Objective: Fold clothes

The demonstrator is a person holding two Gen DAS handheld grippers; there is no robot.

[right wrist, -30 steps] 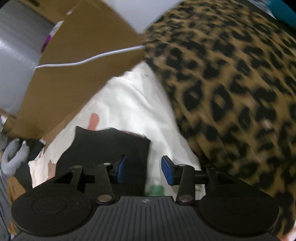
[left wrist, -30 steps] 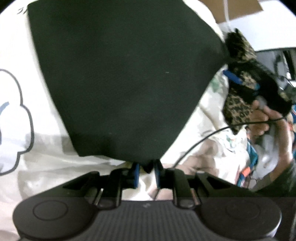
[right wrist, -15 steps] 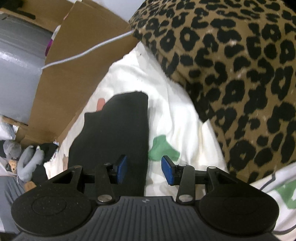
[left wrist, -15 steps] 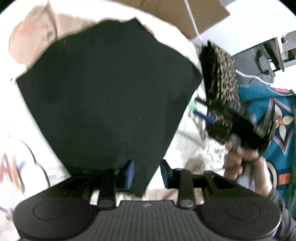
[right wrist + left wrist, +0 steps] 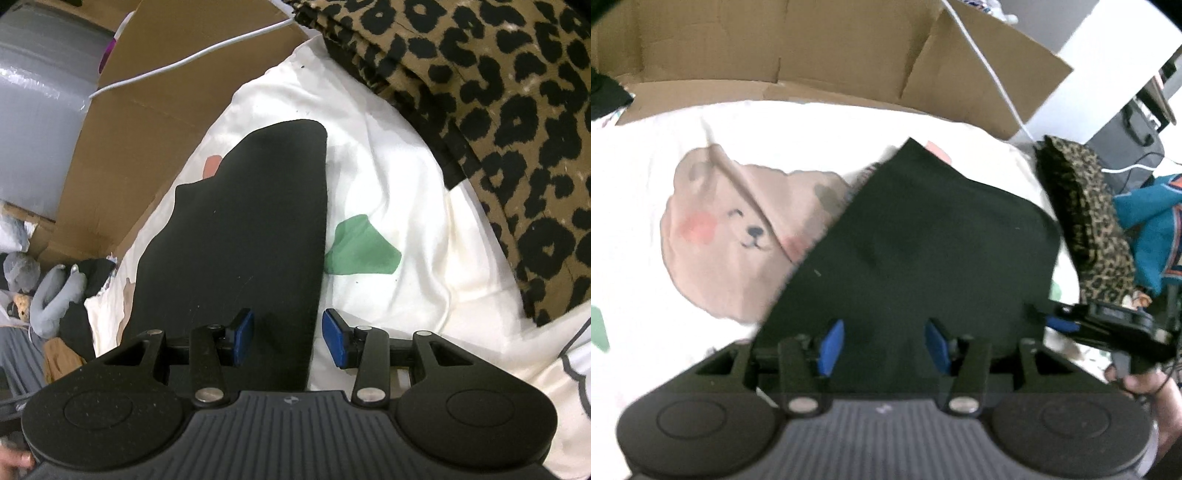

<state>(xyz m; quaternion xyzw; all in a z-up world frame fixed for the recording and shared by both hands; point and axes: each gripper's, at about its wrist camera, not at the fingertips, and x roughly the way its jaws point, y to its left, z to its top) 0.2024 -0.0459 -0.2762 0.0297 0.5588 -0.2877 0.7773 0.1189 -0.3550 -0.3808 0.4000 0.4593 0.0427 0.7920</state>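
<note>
A folded black garment (image 5: pixel 923 243) lies flat on a white printed bedsheet (image 5: pixel 646 258). My left gripper (image 5: pixel 884 345) is open, its blue pads spread above the garment's near edge, holding nothing. My right gripper (image 5: pixel 287 339) is open over the garment's right edge (image 5: pixel 243 236); it also shows in the left wrist view (image 5: pixel 1067 325) at the garment's right corner. A folded leopard-print garment (image 5: pixel 498 110) lies to the right on the bed, and shows in the left wrist view (image 5: pixel 1086 221).
Brown cardboard (image 5: pixel 812 48) stands along the far side of the bed with a white cable (image 5: pixel 184 62) across it. A teal patterned cloth (image 5: pixel 1156 225) lies beyond the leopard garment. Grey and dark clothes (image 5: pixel 55 295) are piled at the left.
My left gripper has opened and let go of the black garment, which now lies flat on the sheet. Both grippers have drawn back and opened wider.
</note>
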